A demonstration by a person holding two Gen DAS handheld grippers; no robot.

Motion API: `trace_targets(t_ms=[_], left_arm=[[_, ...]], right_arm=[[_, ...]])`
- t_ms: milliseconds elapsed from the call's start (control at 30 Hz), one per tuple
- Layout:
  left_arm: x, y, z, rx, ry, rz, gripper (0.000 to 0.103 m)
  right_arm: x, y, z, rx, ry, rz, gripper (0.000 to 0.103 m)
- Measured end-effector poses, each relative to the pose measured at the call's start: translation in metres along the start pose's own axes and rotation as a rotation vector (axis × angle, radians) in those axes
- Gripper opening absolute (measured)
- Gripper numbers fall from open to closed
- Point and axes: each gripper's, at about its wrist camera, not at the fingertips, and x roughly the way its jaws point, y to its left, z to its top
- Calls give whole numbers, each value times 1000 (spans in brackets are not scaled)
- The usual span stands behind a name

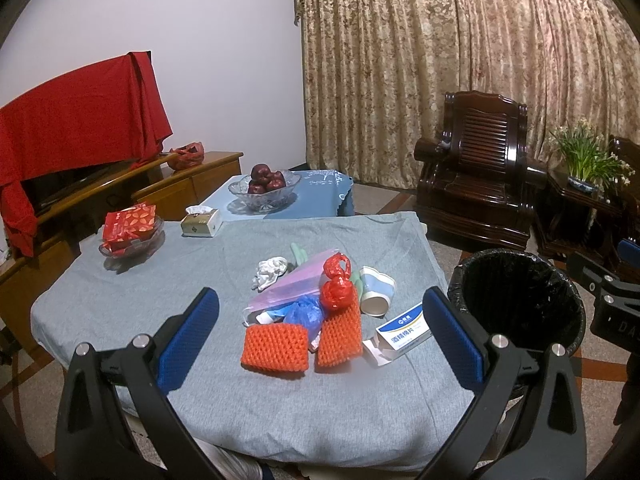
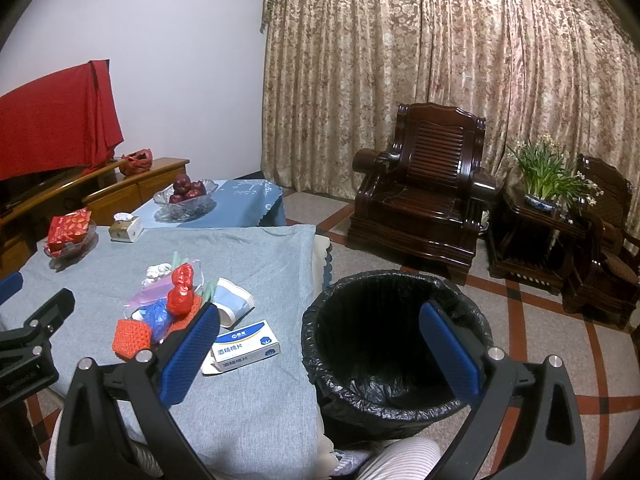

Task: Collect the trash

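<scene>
On the grey-covered table (image 1: pixel 120 312), trash pile (image 1: pixel 308 312) was heaped beside the lined bin (image 2: pixel 396 344). Both grippers, left (image 1: pixel 320 340) and right (image 2: pixel 320 352), were spread empty. Light bags could be scattered by careless grasping.

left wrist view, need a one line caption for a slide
Open left gripper hovers over a trash pile on the grey-clothed table, with the black-lined bin standing at its right.
</scene>
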Motion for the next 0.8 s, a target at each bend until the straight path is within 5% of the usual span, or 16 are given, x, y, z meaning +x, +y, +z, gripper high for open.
trace_targets(t_ms=[800], left_arm=[[21,1,-13,-14,24,7,98]], right_arm=[[20,-6,-19,0,30,26,97]])
